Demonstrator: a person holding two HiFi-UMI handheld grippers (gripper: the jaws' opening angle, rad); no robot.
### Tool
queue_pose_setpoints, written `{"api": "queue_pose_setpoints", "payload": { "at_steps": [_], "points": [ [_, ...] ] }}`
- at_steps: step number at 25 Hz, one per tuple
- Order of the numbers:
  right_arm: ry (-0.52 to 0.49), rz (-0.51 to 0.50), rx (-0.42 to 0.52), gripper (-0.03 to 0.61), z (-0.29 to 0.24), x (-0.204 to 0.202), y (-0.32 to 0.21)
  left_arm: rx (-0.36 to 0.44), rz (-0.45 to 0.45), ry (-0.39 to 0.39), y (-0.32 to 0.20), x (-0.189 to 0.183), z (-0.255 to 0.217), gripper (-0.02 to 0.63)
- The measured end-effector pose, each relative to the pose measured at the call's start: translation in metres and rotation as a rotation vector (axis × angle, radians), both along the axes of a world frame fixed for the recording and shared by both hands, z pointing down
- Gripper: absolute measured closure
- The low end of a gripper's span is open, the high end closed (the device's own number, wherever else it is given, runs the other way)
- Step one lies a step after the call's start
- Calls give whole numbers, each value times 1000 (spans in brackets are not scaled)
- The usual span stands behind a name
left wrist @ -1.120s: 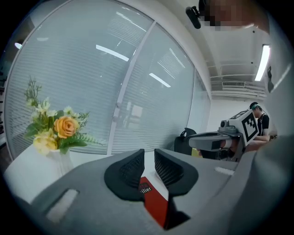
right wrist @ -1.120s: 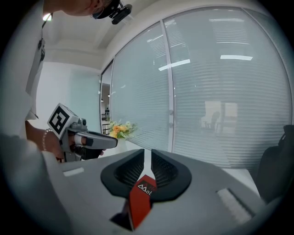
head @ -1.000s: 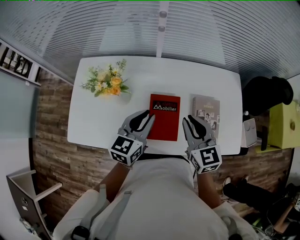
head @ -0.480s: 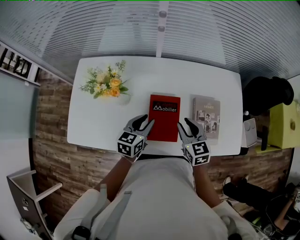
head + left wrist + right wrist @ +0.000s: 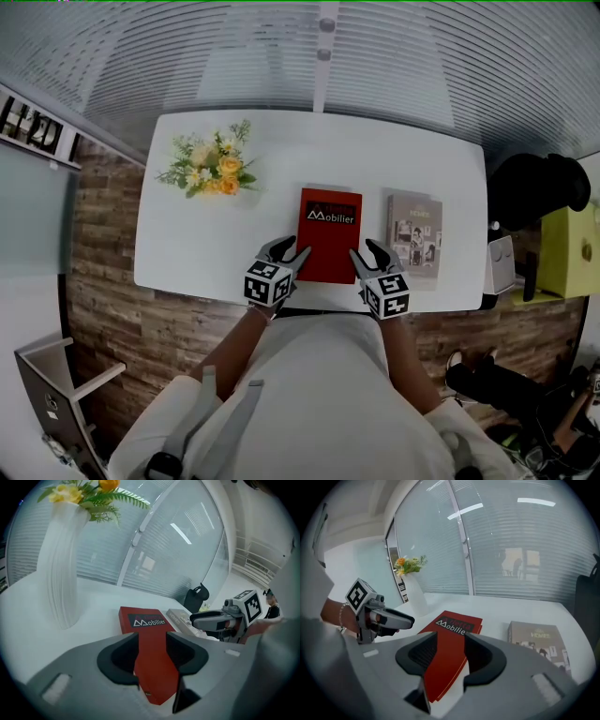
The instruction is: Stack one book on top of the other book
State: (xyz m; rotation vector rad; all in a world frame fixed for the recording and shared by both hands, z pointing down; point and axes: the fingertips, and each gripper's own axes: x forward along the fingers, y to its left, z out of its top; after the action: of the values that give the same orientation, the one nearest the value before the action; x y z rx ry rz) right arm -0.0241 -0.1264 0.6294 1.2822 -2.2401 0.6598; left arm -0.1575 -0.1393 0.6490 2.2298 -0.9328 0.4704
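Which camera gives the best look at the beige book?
The head view: the beige book shows whole, from above. The right gripper view has it closer, but with its near edge hidden. The left gripper view catches only a sliver.

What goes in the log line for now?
left hand-held gripper: jaws just opening, red book in gap, ungripped | right hand-held gripper: same | red book: flat on table, beside grey book | stack: not done

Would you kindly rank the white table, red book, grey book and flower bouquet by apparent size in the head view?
1. White table.
2. Red book and flower bouquet look about alike; the bouquet stands taller, nearer the camera, so unranked.
3. Grey book, slightly smaller than the red.
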Motion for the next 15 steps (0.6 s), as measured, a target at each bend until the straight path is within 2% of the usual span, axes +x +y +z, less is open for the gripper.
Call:
{"api": "queue_pose_setpoints", "payload": {
  "at_steps": [10, 15],
  "points": [
    [-52, 26, -123, 347, 52, 2, 9, -103, -1, -24, 8, 3, 42, 354],
    [-90, 43, -177, 323, 67, -1, 14, -151, -19, -2, 10, 3, 54, 342]
  ]
}}
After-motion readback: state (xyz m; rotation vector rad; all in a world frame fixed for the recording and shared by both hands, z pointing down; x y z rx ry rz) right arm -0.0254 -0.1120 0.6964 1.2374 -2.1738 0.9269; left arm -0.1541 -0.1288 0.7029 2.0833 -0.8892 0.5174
